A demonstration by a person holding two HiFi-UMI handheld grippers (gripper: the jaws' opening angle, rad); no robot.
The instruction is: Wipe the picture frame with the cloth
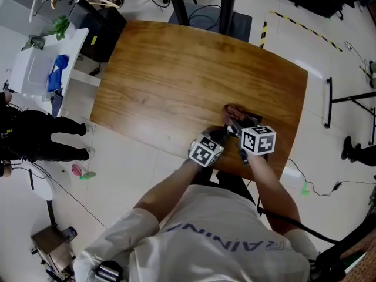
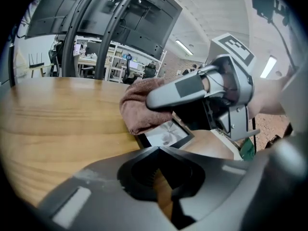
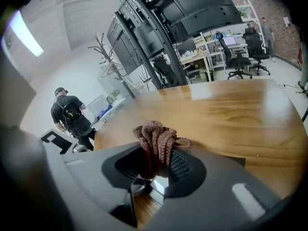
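One brown cloth [image 3: 157, 137] is clamped in the right gripper [image 3: 161, 163] over one picture frame [image 2: 166, 134]; the left gripper [image 2: 159, 150] pinches its corner

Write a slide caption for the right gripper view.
Right tool grips a bunched brown cloth over the picture frame on a wooden table.

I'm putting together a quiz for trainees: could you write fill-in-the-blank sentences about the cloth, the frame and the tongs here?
1. The tongs clamping the cloth are the ___ ones.
2. The picture frame lies on a ___ table.
3. Its border is ___ in colour.
Missing words: right; wooden; black.
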